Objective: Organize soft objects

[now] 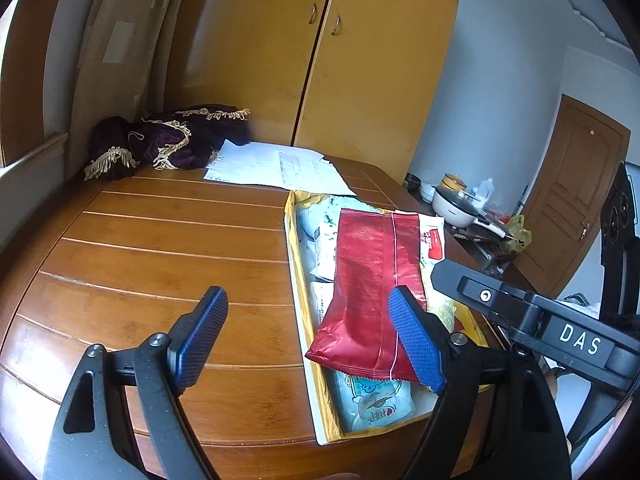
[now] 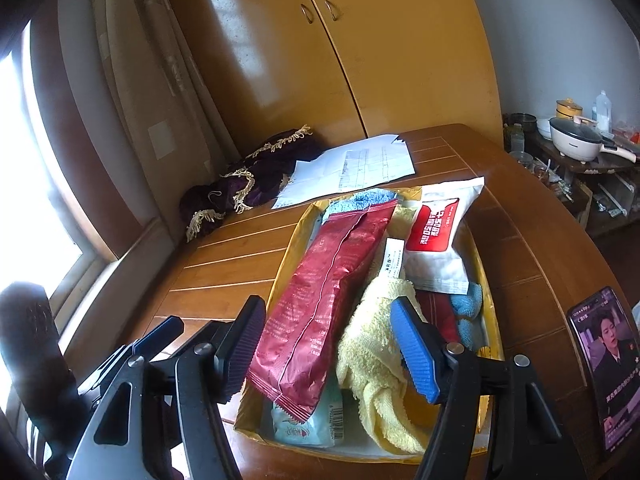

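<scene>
Lying lengthwise in a shallow yellow box point(image 2: 494, 312), the red pouch point(image 2: 320, 300) rests atop a yellow towel point(image 2: 372, 344) and other packets. Both tongs hover spread and empty: right tongs point(image 2: 328, 356) over the box, left tongs point(image 1: 308, 340) straddling its edge. The wooden worktop point(image 1: 160, 240) also carries papers point(image 1: 276, 168) and purple fringed cloth point(image 1: 168, 140), before a yellow wardrobe point(image 1: 360, 60).

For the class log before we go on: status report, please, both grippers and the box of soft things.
Left gripper open, empty. Right gripper open over box. Red packet on top, yellow towel beside. Nothing blocking.
</scene>
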